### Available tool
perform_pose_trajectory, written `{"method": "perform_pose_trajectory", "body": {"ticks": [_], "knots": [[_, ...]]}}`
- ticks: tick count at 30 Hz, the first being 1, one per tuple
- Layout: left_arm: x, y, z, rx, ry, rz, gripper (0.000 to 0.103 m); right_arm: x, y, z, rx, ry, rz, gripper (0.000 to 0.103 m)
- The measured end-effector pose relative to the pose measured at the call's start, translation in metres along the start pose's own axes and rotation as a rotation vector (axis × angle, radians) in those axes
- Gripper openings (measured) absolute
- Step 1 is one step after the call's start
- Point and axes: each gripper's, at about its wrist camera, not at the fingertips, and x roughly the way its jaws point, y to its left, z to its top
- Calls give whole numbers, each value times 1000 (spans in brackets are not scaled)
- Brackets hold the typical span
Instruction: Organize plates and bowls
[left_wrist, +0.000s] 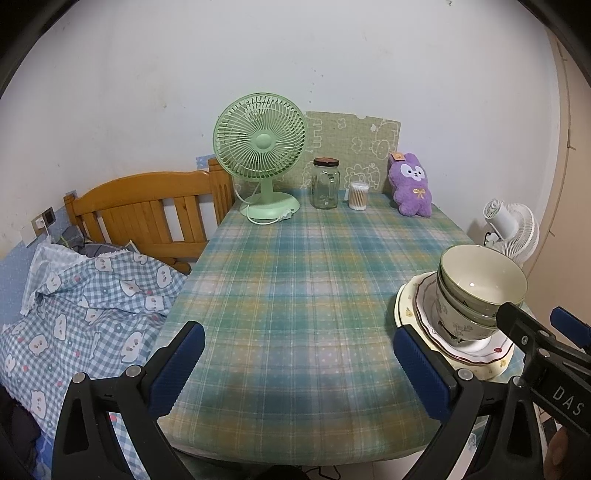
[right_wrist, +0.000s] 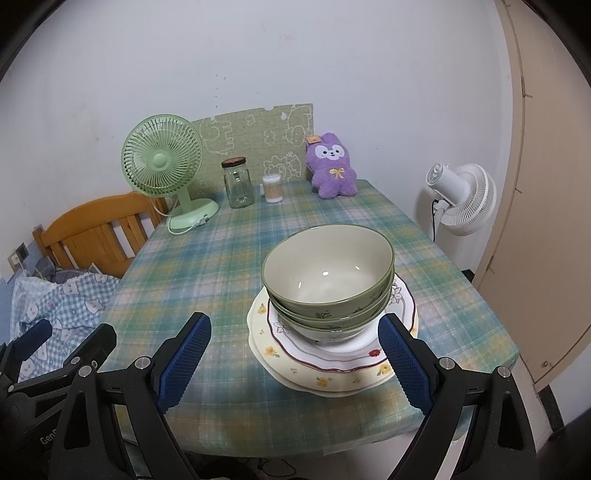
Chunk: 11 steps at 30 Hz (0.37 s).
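Green-rimmed bowls (right_wrist: 328, 280), nested three deep, sit on a stack of plates (right_wrist: 332, 354): a white plate with a dark red rim lies on a larger cream plate with small flowers. The stack rests on the plaid tablecloth (right_wrist: 229, 254) near the table's front right corner. The right gripper (right_wrist: 295, 362) is spread wide and empty, just in front of the plates, its blue pads on either side of the stack's near edge. The left gripper (left_wrist: 299, 365) is also spread and empty, over bare cloth to the left of the stack. At the far edge stand a green desk fan (right_wrist: 162, 166), a glass jar (right_wrist: 238, 182), a cotton swab tub (right_wrist: 272, 188) and a purple plush rabbit (right_wrist: 332, 166).
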Motion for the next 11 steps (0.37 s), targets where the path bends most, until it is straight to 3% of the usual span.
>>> {"method": "perform_pose_trajectory", "body": {"ticks": [11], "knots": [[5, -3, 3, 3, 17, -7, 103, 7, -2, 2, 6, 22, -10, 94]]}}
